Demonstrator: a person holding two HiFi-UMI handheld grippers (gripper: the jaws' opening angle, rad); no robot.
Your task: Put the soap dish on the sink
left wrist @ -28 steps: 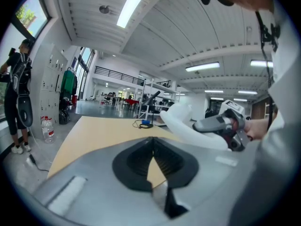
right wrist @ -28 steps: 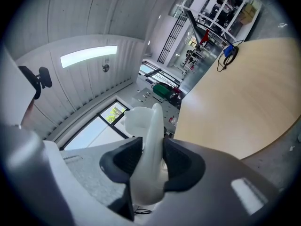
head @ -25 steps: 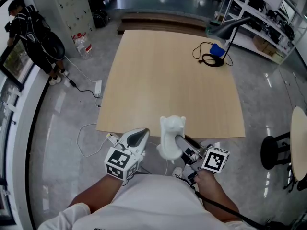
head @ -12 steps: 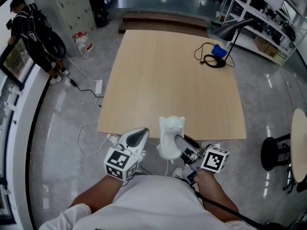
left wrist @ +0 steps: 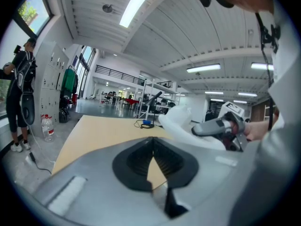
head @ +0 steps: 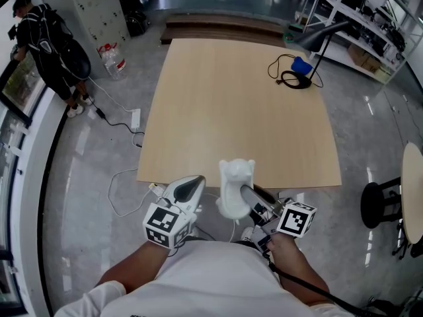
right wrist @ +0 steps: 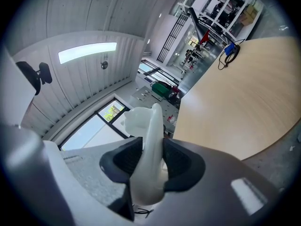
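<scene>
Soap dish, white, pinched edge-on in the right gripper's jaws, lower rim hidden; left gripper's jaws pressed together, empty.

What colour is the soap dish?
The soap dish is white; the right gripper view shows it best.

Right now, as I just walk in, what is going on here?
A person holds a gripper in each hand at the near edge of a wooden table. The right gripper has its fingers closed on a white soap dish, held in the air. The left gripper is empty, fingers together. No sink is in view. A desk lamp stands at the table's far corner.
</scene>
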